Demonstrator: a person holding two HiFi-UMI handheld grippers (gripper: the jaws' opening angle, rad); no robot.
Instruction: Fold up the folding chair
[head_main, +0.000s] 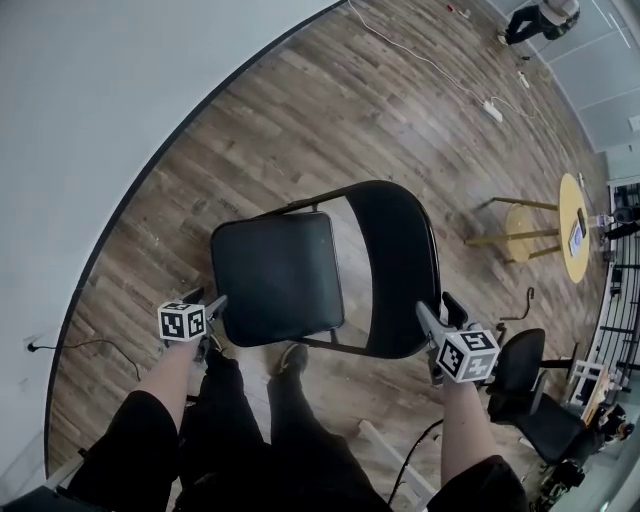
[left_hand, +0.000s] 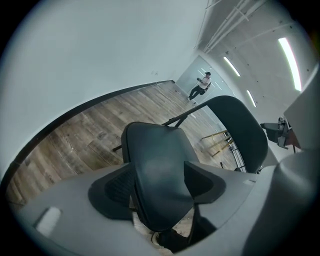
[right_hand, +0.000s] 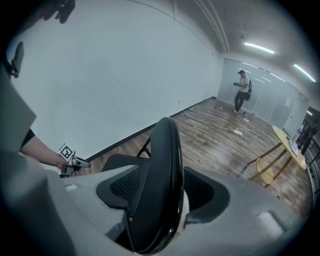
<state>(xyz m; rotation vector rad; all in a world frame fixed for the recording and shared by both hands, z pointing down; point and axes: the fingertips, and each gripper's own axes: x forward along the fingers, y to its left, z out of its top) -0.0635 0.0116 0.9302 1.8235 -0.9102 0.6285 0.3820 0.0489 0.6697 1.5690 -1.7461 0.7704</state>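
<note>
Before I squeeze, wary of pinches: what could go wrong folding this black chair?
Jaws are open: left gripper straddles a corner of the black padded seat, right gripper the rim of the glossy black backrest; either may slip.
The person's grey shoe sits by the seat front; folding could pinch it.

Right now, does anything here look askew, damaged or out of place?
Nothing stands out: the black padded folding chair stands open and upright on the wood-plank floor, with no visible damage.
</note>
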